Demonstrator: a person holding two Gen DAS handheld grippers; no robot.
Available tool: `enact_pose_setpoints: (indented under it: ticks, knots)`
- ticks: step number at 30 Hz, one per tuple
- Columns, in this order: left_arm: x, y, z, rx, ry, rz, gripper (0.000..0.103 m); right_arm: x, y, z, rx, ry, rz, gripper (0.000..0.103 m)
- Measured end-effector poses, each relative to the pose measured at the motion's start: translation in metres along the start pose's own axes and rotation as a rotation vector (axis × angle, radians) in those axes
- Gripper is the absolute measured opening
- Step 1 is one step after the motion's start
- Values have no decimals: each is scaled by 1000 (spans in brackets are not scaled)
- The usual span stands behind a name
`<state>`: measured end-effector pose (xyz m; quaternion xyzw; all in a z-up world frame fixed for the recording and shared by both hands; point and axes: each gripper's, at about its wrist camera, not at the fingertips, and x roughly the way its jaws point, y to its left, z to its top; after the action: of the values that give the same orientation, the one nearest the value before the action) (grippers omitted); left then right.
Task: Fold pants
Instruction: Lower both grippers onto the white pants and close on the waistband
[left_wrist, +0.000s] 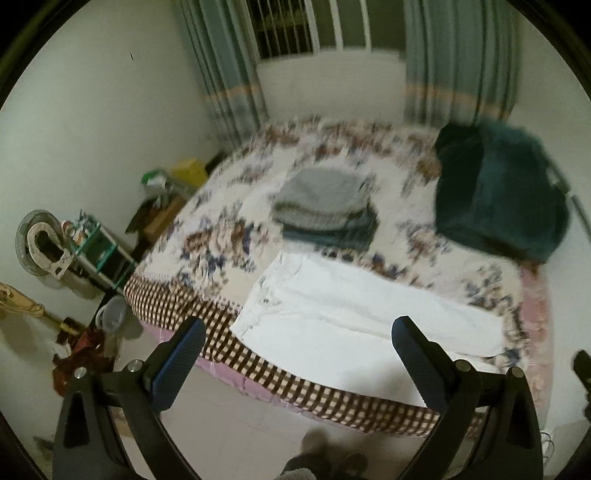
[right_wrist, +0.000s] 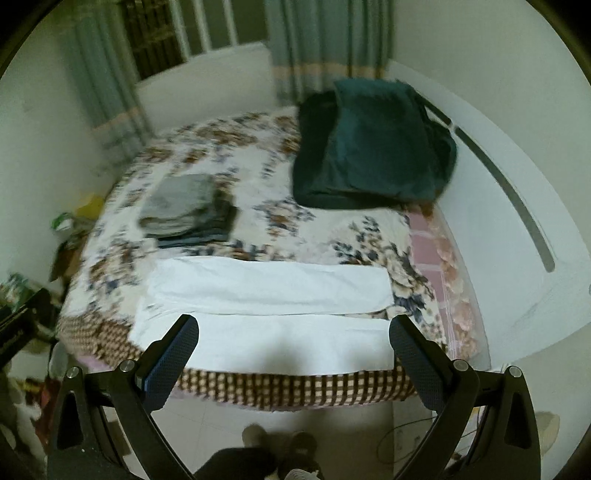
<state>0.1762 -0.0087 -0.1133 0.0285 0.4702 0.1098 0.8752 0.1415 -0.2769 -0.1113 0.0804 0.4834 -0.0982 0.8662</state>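
Observation:
White pants (left_wrist: 343, 325) lie flat along the near edge of the floral bed, waistband to the left, both legs running right; they also show in the right wrist view (right_wrist: 273, 314). My left gripper (left_wrist: 299, 343) is open and empty, held above the floor in front of the bed, near the waistband end. My right gripper (right_wrist: 293, 339) is open and empty, in front of the near leg of the pants. Neither touches the cloth.
A stack of folded grey and blue clothes (left_wrist: 325, 210) sits mid-bed, also in the right wrist view (right_wrist: 188, 212). A dark green pile (left_wrist: 498, 192) lies at the back right (right_wrist: 373, 144). Clutter (left_wrist: 85, 243) stands on the floor at left. A white headboard (right_wrist: 517, 221) is at right.

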Motion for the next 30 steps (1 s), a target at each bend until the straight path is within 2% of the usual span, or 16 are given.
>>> enact_pose_setpoints:
  ticks: [6,8,9,10,13,15,18,21,24,26,30]
  knots:
    - [167,-30,46,6,189,32,103,159,-19,45,137,152,-62,103]
    - [228,-37,60,-3,260,47,103,227,-29,58,206,211,-77,103]
    - [274,-39,68,-17,313,59,103,265,-32,64,245,244,-80,103]
    - [300,-43,71,-28,350,66,103,296,-35,68,276,269,-93,103]
    - [407,-42,83,-112,498,85,103,402,-50,71,401,363,-124,103]
    - [463,-38,88,-191,577,82,103,469,-62,69,489,424,-141,103]
    - [542,-41,95,-304,643,94,103,556,-83,61,605,488,-160,103]
    - [600,-50,94,-345,684,138,103,628,-100,54,673,533,-214,103]
    - [647,-60,88,-340,723,191,103,668,-109,47,700,561,-272,103]
    - [660,-64,84,-332,701,224,100,686,-116,45,709,567,-307,103]
    - [648,-70,79,-314,632,216,82,720,-134,37,736,603,-374,103]
